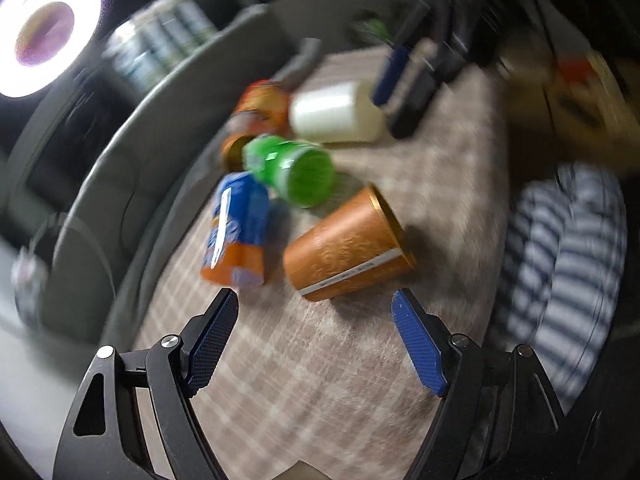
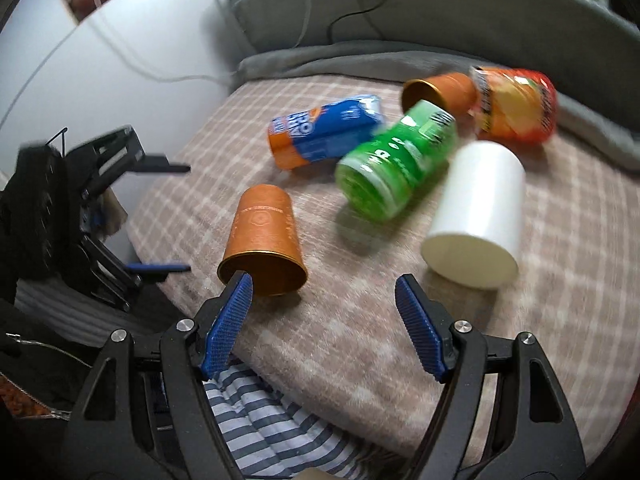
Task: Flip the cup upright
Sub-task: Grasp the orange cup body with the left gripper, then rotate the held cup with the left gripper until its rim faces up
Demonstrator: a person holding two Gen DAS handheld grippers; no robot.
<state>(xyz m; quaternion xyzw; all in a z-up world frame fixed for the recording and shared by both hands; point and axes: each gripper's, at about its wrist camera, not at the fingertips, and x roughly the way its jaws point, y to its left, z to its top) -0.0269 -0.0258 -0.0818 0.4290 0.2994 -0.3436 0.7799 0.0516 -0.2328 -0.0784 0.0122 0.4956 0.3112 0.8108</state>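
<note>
Sideways, hollow orange cup [image 2: 264,240]

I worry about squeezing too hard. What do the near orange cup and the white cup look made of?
The near orange cup looks like thin paper or plastic with a matte, faintly embossed wall and a shiny gold lining at its rim; which one is unclear. The white cup looks like smooth, slightly glossy plastic, with soft highlights along its side. Both lie tipped on the checked cloth.

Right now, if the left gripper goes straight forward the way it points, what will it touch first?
Probably the near orange cup, lying tipped on the checked blanket just beyond the open left gripper. Depth is unclear.
</note>
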